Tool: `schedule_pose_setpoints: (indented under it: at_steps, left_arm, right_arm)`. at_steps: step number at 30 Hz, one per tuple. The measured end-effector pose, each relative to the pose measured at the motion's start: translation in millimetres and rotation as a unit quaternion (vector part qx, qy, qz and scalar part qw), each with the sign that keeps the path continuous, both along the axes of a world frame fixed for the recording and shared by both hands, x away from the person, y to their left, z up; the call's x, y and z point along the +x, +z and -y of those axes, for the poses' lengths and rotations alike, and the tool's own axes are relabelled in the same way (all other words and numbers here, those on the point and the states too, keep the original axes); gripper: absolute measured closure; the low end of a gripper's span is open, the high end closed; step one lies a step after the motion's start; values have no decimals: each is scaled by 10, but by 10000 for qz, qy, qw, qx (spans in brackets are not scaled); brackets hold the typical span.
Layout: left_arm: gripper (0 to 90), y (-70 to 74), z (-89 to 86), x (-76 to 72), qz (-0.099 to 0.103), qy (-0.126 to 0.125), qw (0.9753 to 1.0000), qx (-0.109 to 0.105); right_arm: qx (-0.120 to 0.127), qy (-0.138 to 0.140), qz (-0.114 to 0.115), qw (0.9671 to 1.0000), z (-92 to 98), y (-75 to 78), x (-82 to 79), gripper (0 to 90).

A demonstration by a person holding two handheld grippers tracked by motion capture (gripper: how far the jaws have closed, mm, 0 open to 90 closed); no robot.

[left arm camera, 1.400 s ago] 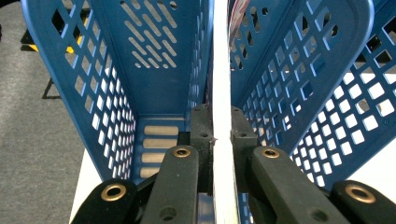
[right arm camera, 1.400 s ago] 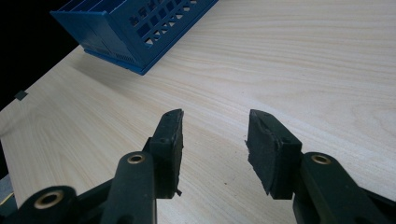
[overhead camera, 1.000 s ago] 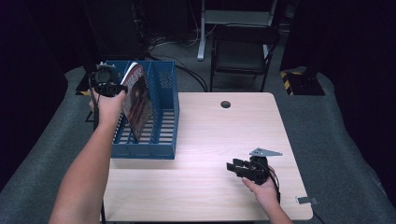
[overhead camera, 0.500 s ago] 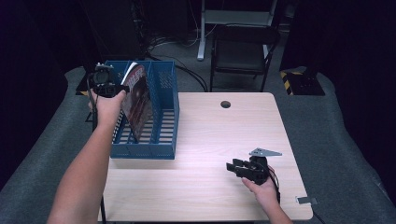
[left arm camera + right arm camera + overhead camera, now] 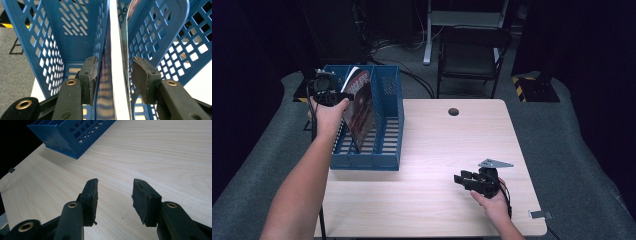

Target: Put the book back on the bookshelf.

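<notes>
The left hand-held gripper (image 5: 112, 75) is hovering at the top of the blue perforated plastic file rack (image 5: 45, 50), its black pads spread to either side of the thin glossy magazine (image 5: 117, 62) that is standing on edge inside. There is a gap on both sides, so it is straddling the magazine, not pinching it. From the high view, the left hand-held gripper (image 5: 326, 89) is sitting over the rack's far left corner, with the magazine (image 5: 361, 107) leaning slightly against a divider in the rack (image 5: 388, 125), which is standing on the left part of the pale wooden desk (image 5: 437, 145).

To do this well, I'd say the person should be centring the pads on the magazine's upper edge, keeping them parallel to the pages, and closing squarely so the floppy sheets are not buckling. The divider just beside the right pad looks like the thing to avoid catching.

The right hand-held gripper (image 5: 113, 195) is idling wide apart just above bare desk, holding nothing; in the high view it (image 5: 472, 181) is resting near the desk's front right, well apart from the rack.
</notes>
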State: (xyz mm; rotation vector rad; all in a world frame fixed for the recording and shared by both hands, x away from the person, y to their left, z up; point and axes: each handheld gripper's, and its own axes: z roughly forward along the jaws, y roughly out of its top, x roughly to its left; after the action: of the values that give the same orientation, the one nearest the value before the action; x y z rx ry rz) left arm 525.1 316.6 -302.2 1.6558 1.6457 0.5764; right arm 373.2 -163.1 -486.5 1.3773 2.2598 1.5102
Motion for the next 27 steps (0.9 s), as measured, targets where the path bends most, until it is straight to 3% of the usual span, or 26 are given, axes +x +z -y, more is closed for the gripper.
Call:
schedule_pose_setpoints:
  at_steps: [11,20,27]
  left_arm:
    - [512,66,-37,-29,-124,-150,9998,44]
    - [470,116,-58,-114,-59,-334,9994,34]
    - [441,106,-88,-195,-131,-555,9981,238]
  right_arm:
    - [-8,-46,-17,10000,46,-17,-37,551]
    - [11,-113,-28,9999,62,-12,-55,543]
    - [1,-115,-41,9999,77,-19,-74,540]
